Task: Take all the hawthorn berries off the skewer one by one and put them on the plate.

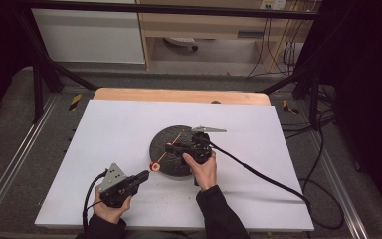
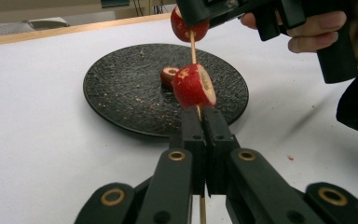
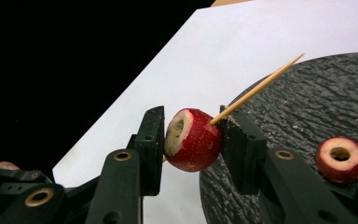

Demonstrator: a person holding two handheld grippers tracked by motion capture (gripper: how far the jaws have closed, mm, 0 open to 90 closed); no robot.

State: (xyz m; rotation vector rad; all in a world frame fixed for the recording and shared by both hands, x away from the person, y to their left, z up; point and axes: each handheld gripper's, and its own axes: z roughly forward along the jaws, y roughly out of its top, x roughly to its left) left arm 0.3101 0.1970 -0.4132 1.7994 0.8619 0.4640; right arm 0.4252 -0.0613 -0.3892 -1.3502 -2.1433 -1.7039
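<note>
The left gripper (image 2: 204,122) has its jaws pressed together on a wooden skewer (image 2: 194,50), which points away from it toward the right gripper (image 3: 191,136). That gripper pinches a red hawthorn fruit (image 3: 193,139) on the skewer, above the black plate (image 2: 121,88). Threading is under way; next the fruit probably slides down toward the lower fruit (image 2: 193,86).

Left gripper (image 2: 204,122) jaws clamped; right gripper (image 3: 192,135) jaws parted.
</note>
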